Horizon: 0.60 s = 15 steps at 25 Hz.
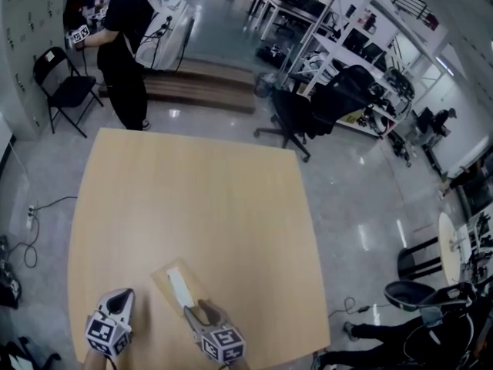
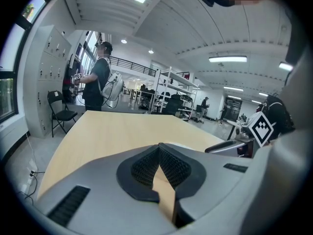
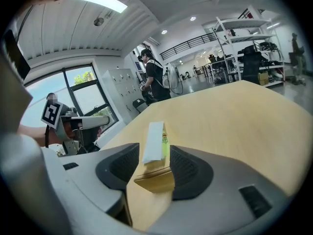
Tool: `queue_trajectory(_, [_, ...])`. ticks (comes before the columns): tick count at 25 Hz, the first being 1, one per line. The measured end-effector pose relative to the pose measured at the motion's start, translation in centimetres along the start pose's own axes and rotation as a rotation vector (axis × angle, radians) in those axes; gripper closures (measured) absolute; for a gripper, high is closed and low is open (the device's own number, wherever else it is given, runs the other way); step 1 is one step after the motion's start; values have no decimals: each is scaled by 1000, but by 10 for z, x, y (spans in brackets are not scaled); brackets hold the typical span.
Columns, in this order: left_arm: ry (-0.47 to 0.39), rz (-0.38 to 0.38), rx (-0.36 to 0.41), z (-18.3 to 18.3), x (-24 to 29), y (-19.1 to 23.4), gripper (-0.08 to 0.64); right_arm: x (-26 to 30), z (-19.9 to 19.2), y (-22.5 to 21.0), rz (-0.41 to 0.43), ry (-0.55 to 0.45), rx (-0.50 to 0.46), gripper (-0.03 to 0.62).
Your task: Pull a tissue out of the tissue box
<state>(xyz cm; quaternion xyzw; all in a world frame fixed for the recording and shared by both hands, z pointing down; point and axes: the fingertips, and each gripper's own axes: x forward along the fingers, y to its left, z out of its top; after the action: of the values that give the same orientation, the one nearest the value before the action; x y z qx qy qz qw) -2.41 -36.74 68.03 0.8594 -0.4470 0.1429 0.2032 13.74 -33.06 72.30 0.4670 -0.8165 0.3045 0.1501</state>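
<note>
A flat brown tissue box (image 1: pixel 179 287) lies on the wooden table (image 1: pixel 192 199) near its front edge, with a white tissue strip (image 3: pixel 154 141) showing along its top. My right gripper (image 1: pixel 202 308) is at the box's near end. In the right gripper view its jaws (image 3: pixel 154 152) stand open, with the near end of the box (image 3: pixel 155 179) low between them and the pads (image 3: pixel 188 168) apart from it. My left gripper (image 1: pixel 123 295) rests left of the box; its pads (image 2: pixel 146 168) meet at the tip, shut on nothing (image 2: pixel 159 149).
A person with a backpack (image 1: pixel 127 45) stands beyond the table's far edge, beside a folding chair (image 1: pixel 65 87). A black office chair (image 1: pixel 296 118) stands at the far right. Cables (image 1: pixel 31 222) lie on the floor at left. Bare tabletop stretches beyond the box.
</note>
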Motion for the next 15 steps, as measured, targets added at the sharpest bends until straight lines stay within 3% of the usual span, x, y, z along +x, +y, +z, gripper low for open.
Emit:
queue_trajectory(11, [10,15,0,2,0,4,552,6,-7,2,11,27,-20,410])
queue_trajectory(15, [20,0,-5,-4,0,3,552,5,-4,2,0,24,-35,485])
